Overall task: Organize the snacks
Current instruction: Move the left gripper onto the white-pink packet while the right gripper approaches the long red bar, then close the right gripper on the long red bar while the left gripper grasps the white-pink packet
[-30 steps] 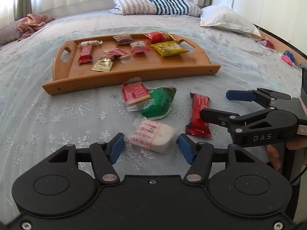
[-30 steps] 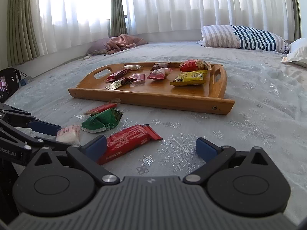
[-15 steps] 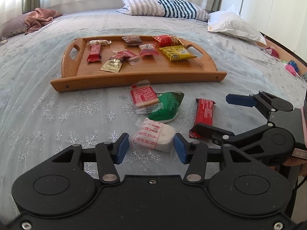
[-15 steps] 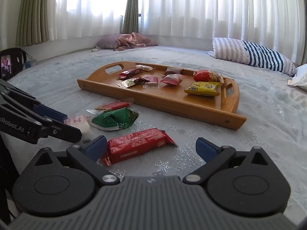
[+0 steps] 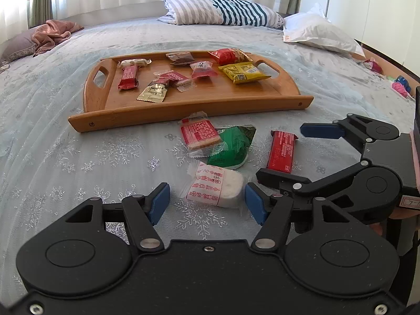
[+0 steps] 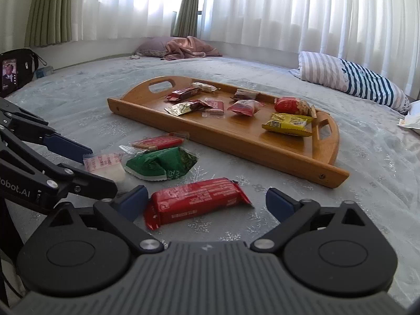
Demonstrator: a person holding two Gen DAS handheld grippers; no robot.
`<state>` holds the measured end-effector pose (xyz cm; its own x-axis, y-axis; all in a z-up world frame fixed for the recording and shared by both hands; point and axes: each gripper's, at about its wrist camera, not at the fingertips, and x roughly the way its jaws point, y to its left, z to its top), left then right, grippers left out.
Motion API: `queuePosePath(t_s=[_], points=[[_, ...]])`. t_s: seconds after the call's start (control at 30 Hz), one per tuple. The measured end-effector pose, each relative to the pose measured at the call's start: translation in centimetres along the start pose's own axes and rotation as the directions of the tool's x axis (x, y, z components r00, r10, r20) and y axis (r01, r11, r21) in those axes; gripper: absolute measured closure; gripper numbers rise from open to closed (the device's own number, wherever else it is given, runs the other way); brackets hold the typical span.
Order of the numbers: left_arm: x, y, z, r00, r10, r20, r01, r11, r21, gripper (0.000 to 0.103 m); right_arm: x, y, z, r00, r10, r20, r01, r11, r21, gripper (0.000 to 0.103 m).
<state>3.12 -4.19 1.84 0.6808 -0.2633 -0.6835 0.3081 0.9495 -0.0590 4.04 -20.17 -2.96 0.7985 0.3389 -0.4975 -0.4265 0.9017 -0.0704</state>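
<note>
On a pale bedspread [image 5: 78,157] patterned with snowflakes, the left gripper [image 5: 207,202] is low over the near side with its blue pads on either side of a white rice cake packet [image 5: 215,187] printed in red; its jaws are opening, and a clear gap shows between each pad and the wrapper, so nothing is gripped. Just to its right, the right gripper [image 6: 207,202] is spread wide around a red snack bar [image 6: 195,202] lying flat on the bedspread; its jaws are closing, but neither pad touches the bar. Just beyond the rice cake lies a green packet [image 5: 232,147], and a red-and-clear cracker packet [image 5: 200,135] overlaps its left edge. Farther off sits a wooden tray [image 5: 189,110] with cut-out handles at each end, holding several snacks: a yellow packet [image 5: 242,73] near its right end, a red round-ended packet [image 5: 227,54] behind that, a gold sachet [image 5: 155,91] toward the near left, a small red bar [image 5: 129,77] at the left, and other small wrapped pieces between them. At the far side of the bed lie a striped pillow [image 5: 223,10] and, to its right, a white bag [image 5: 320,32].
</note>
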Motion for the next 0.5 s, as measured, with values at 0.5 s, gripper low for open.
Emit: queuePosePath(t_s=[0.5], points=[[0.34, -0.61, 0.03, 1.0, -0.009, -0.004, 0.009, 1.0, 0.02, 0.046, -0.14, 0.13, -1.0, 0.999, 0.032, 0.041, -0.032, 0.999, 0.018, 0.025]])
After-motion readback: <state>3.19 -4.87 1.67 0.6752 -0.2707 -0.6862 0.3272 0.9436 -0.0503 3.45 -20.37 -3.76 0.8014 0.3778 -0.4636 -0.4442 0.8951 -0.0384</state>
